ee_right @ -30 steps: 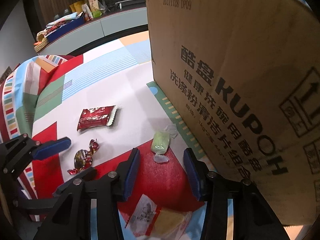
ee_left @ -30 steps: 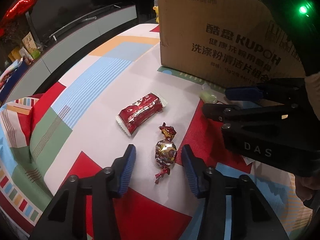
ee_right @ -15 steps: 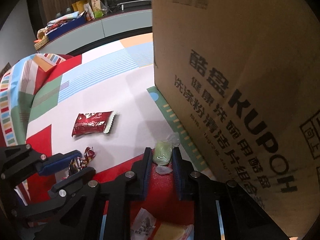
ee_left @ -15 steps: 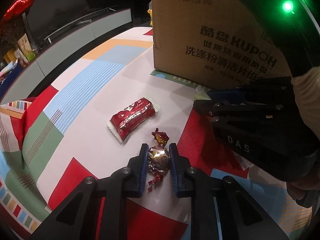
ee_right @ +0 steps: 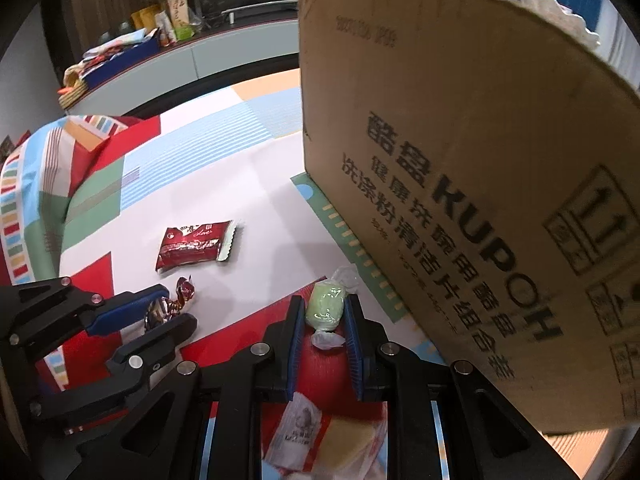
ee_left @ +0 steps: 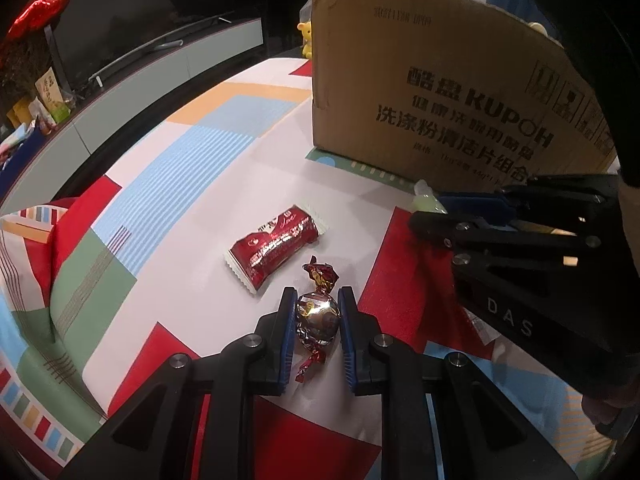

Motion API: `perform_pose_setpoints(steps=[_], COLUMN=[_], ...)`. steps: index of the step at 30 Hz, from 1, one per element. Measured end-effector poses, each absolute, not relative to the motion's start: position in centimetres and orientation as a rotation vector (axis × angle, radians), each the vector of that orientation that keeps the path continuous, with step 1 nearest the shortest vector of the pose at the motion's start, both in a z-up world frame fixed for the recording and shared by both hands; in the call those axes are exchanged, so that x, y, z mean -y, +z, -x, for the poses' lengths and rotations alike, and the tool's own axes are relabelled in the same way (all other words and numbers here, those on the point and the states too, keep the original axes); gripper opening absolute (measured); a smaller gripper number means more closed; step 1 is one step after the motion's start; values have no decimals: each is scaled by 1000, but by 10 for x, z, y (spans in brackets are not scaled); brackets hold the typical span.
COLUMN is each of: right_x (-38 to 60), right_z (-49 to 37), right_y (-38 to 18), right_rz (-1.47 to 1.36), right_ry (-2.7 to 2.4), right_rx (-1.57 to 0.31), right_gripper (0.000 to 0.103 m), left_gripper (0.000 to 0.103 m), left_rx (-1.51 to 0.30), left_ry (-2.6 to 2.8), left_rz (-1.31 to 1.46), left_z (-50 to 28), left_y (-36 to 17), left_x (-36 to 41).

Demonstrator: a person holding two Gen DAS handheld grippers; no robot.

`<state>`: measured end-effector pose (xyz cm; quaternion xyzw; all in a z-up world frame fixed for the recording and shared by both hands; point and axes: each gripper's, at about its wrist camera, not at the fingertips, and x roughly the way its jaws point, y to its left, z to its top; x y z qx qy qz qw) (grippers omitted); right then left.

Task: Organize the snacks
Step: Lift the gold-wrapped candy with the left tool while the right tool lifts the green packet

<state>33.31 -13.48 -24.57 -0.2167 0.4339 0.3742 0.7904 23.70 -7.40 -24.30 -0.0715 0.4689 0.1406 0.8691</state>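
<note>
1. In the left wrist view, you are squeezing the foil candy (ee_left: 318, 318) between the two blue pads of your left gripper (ee_left: 316, 312). The fingers are closed on its round middle because the twisted ends are too thin to hold. One twist is poking out past the fingertips, and the other is hanging back between the fingers. The candy looks like it is just coming off the colourful cloth (ee_left: 180, 208).

2. In the same view, the red snack bar (ee_left: 276, 242) is lying just past your left fingertips, a little to their left. It is waiting for its turn. The cardboard box (ee_left: 436, 92) is standing far ahead of the fingers, open at the top, so it is probably where the snacks are going.

3. In the right wrist view, you are pinching the green candy (ee_right: 325, 306) with your right gripper (ee_right: 322, 312). The pads are pressing on both sides of its soft middle. Its clear twisted ends are sticking out in front of and behind the pads.

4. In this view the box wall is rising right beside the right finger, so the lift to the top looks short. Two more small packets (ee_right: 316, 436) are lying behind the fingertips, under the gripper.
</note>
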Motion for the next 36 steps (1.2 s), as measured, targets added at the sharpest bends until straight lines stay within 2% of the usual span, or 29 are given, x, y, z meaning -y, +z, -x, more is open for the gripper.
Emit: perform_pose_setpoints(steps=[36], right_x=[182], right_z=[-261], right_y=[-159], right_rz=[183], right_ry=[434], right_rx=[-848], right_gripper=[21], left_gripper=[21], left_rx=[-847], left_ry=[78], left_rz=[81], left_z=[-204], left_y=[-153], left_x=[64])
